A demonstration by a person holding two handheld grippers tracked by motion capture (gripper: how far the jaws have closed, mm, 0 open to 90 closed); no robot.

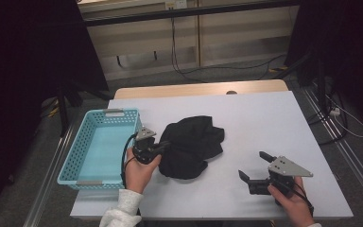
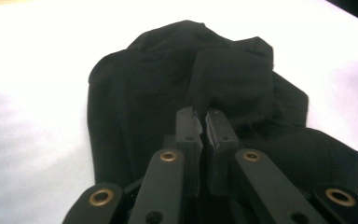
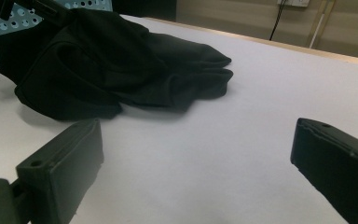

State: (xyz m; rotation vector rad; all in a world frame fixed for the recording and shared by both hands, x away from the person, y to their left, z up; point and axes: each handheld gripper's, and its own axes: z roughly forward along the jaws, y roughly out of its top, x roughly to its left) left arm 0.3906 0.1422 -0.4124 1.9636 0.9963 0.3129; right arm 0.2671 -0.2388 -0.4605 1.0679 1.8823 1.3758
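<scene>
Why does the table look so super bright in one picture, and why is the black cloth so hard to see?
In the left gripper view, glare washes the table white and the near jaws blur. In the right gripper view, the black cloth casts a soft shadow. In the high view, the room behind is dim and the cloth's folds hardly show.

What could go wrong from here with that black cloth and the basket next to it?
The left gripper is shut on just a small fold at the edge of the black cloth, so the fold may slip out when lifted. The cloth lies crumpled, so loose parts could drag on the table or catch on the rim of the blue basket. The right gripper stands open, apart from the cloth, giving no support.
</scene>
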